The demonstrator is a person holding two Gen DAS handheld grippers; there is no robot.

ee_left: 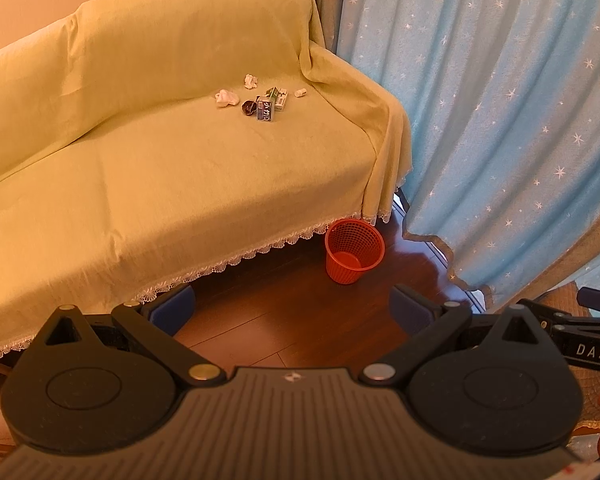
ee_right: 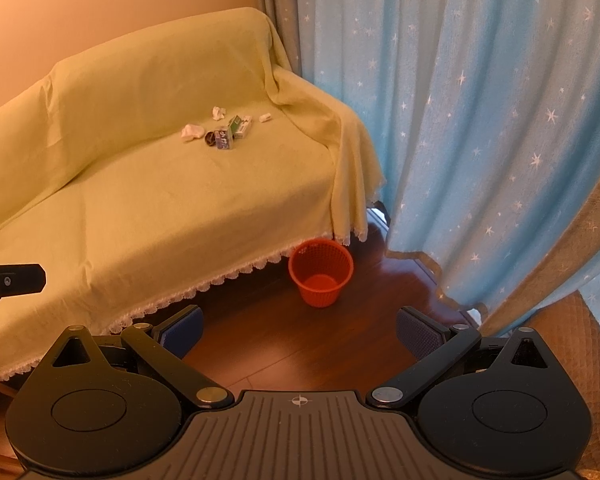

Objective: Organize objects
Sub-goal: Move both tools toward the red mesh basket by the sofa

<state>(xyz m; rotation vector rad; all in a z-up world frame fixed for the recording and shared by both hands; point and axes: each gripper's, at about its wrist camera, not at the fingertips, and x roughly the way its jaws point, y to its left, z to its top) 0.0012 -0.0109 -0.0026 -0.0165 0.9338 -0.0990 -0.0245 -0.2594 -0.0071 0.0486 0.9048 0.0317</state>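
1. I held the left gripper (ee_left: 292,312) with its jaws spread wide and nothing between them, above the wooden floor (ee_left: 284,336) in front of the sofa (ee_left: 180,184).
2. I held the right gripper (ee_right: 298,332) the same way: jaws apart, empty.
3. The clutter lay well apart from both grippers, on the far seat cushion: 3 crumpled white paper wads (ee_left: 225,98), a dark round item (ee_left: 249,107) and 2 small cartons (ee_left: 266,111) touching one another.
4. The orange mesh bin (ee_left: 354,250) stood on the floor just beside the sofa's right front corner and looked empty.
5. I judged the step in hand to be the approach. To do it well, I would close in on 1 outlying wad first, keep the jaws wide until they straddle it, and press lightly into the soft cover so the fabric is not pinched.
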